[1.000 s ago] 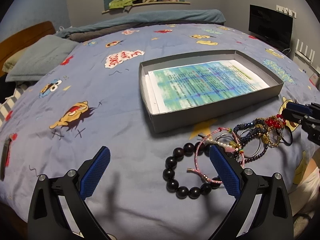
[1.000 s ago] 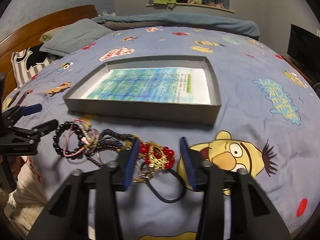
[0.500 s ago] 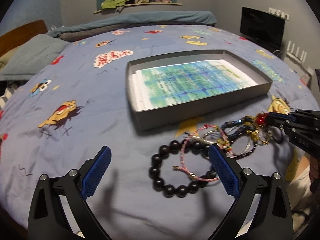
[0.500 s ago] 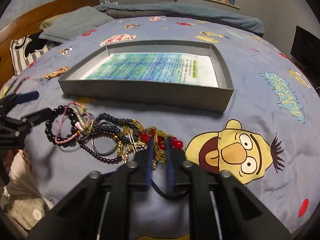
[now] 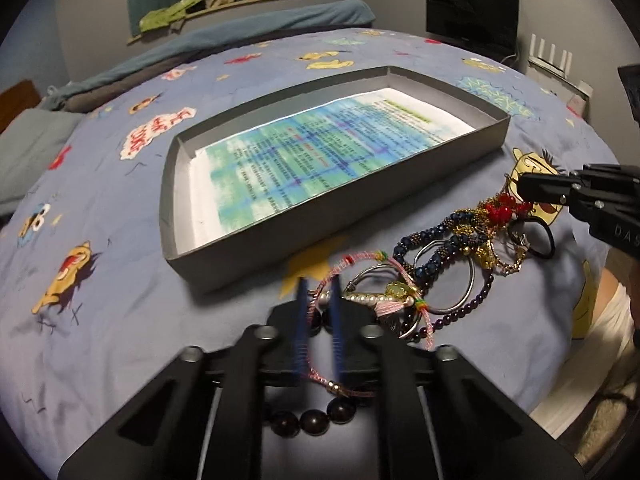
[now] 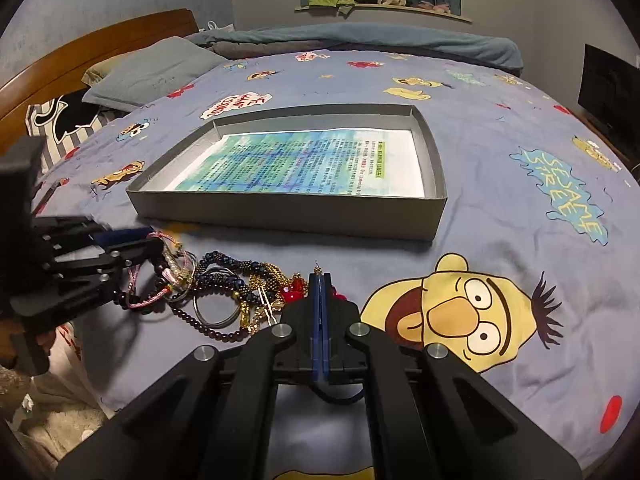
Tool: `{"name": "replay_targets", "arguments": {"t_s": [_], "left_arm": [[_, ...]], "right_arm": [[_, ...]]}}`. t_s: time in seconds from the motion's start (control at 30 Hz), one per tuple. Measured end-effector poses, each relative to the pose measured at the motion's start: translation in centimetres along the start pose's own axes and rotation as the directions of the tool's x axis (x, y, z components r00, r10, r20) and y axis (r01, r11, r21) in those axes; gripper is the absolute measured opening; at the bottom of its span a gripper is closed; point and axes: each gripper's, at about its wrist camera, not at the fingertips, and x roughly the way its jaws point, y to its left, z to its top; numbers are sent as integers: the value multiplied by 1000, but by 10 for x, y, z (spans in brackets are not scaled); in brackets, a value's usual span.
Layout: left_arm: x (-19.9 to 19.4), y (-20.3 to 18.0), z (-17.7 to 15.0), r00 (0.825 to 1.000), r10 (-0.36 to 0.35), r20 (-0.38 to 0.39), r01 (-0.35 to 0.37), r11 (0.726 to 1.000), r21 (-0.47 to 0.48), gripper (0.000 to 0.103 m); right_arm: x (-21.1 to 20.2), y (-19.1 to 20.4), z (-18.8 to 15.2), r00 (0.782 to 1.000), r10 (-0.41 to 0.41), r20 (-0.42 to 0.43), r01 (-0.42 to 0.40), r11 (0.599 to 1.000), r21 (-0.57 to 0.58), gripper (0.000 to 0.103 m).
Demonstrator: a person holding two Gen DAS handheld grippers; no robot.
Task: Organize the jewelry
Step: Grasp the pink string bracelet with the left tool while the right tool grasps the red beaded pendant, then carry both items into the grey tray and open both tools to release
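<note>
A: Jewelry pile (image 5: 448,264) on bedspread (image 5: 120,320), just before your grey tray (image 5: 248,248). What crowds it?

B: Your left gripper (image 5: 318,288) pinches the pink cord bracelet (image 5: 360,258); your right gripper (image 6: 320,280), pressed together, nips the red bead cluster (image 6: 292,290). Everything's tangled.

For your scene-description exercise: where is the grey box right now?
In both wrist views the grey box lies open on the bedspread mid-frame, just beyond the jewelry pile, with a printed sheet inside it.
</note>
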Motion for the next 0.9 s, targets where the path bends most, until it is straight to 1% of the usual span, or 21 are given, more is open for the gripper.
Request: {"name": "replay_targets", "arguments": {"t_s": [0.23,0.43,0.57,0.7,0.83,0.9], "left_arm": [[-33,7,13,994,-41,101,43,999,-16,3],[-58,15,31,986,-40,161,44,999,-26,3],[-68,25,45,982,-32,185,40,998,-38,3],[-76,35,60,978,-12,208,20,999,-37,3],[-76,45,76,977,-1,212,7,999,-31,3],[-73,50,85,977,16,212,-13,1000,-18,3]], "right_arm": [[-13,0,11,999,12,36,-12,1000,-5,1],[-26,0,30,997,24,69,-23,1000,-13,1],[-34,-2,46,996,32,86,-31,999,-17,0],[-45,-5,68,992,27,126,-25,999,-25,1],[-51,-7,93,987,22,161,-17,999,-36,1],[-51,-9,106,985,14,173,-7,999,-38,0]]}}
